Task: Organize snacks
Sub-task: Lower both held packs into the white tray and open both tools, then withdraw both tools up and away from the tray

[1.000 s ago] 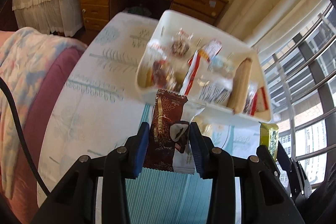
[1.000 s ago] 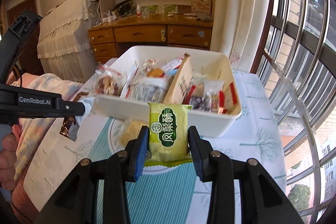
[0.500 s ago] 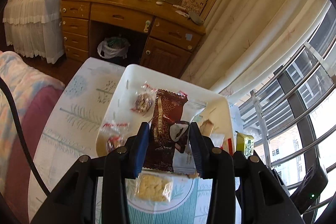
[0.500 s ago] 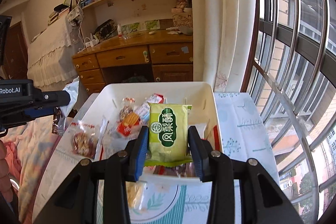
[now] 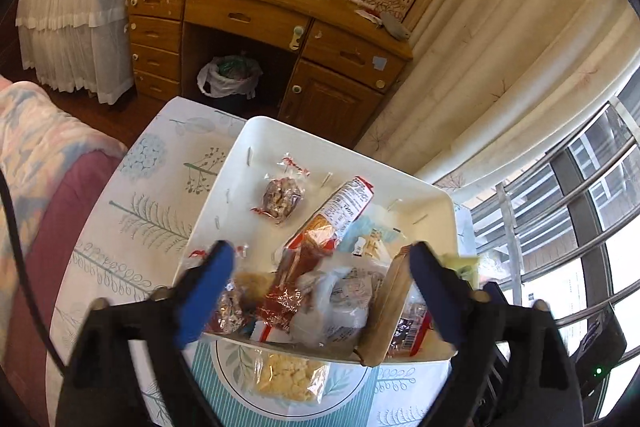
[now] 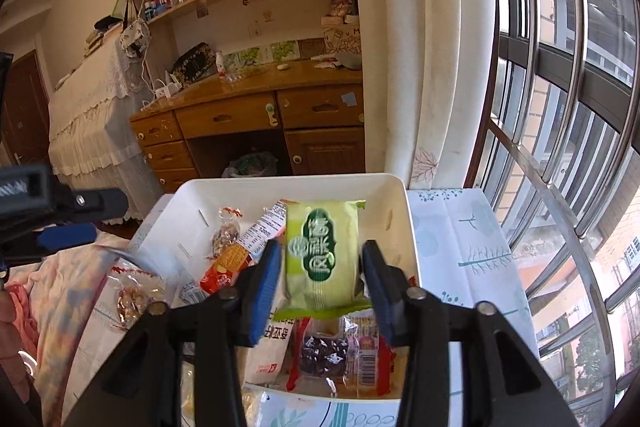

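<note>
A white bin (image 5: 248, 147) on the table holds several wrapped snacks. My left gripper (image 5: 320, 293) hovers over its near half, jaws opening wide with nothing between the pads. The dark red packet (image 5: 294, 279) lies loose in the bin below it, among the other wrappers. My right gripper (image 6: 320, 279) is over the bin (image 6: 400, 195) too. Its jaws are opening, and the green packet (image 6: 322, 255) stands between the pads with a thin gap on each side. In the right wrist view, the left gripper's blue fingertip (image 6: 66, 233) shows at the left edge.
A yellow cracker packet (image 5: 290, 379) lies on a round plate (image 5: 236, 379) just before the bin. The patterned tablecloth (image 5: 160, 195) spreads left. A blanket-covered seat (image 5: 32, 131) is at far left, a wooden desk (image 5: 256, 15) behind, curtain and window rails (image 6: 560, 187) at right.
Both grippers moved forward over the bin. The left jaws spread and let the dark red packet drop into the bin. The right jaws widened away from the green packet.
</note>
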